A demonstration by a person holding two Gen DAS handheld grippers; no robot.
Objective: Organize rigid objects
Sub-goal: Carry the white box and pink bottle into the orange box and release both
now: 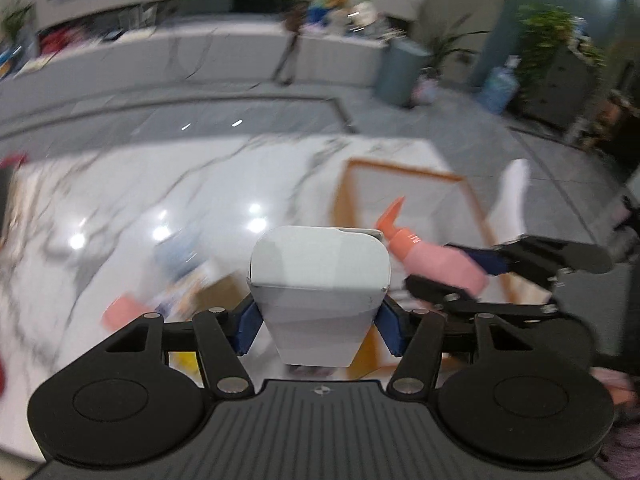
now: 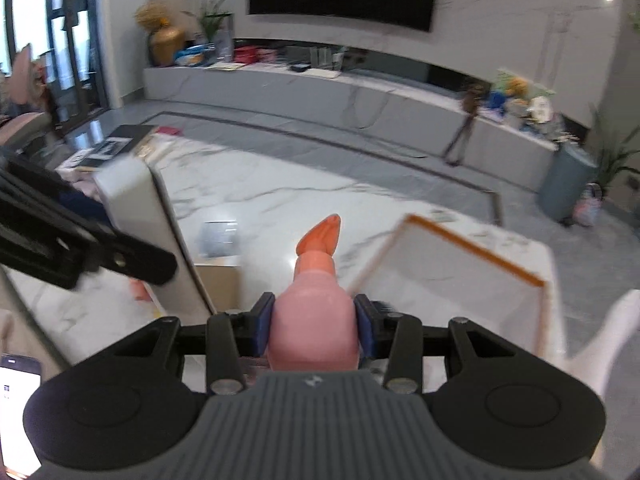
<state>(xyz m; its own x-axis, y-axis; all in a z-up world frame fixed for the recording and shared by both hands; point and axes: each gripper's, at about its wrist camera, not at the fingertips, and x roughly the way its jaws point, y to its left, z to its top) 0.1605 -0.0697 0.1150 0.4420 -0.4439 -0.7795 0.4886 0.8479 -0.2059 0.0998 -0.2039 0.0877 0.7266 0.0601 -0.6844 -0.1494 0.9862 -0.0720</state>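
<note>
My left gripper point(image 1: 318, 320) is shut on a white box point(image 1: 318, 276) and holds it above the marble table point(image 1: 160, 200). The box also shows at the left of the right wrist view point(image 2: 140, 216). My right gripper point(image 2: 316, 326) is shut on a pink bottle point(image 2: 314, 320) with an orange nozzle, held above the table. In the left wrist view the pink bottle point(image 1: 436, 258) sits just right of the white box, with the right gripper point(image 1: 472, 268) behind it. A white tray with an orange rim point(image 2: 472, 256) lies at the table's right end; it also shows in the left wrist view point(image 1: 400, 172).
A small brown cardboard box point(image 2: 220, 284) and a clear packet point(image 2: 218, 238) lie on the table below the grippers. A pink item point(image 1: 120, 312) lies at lower left, blurred. A phone point(image 2: 18, 400) is at the near left edge. Books sit at the table's far left point(image 2: 108, 148).
</note>
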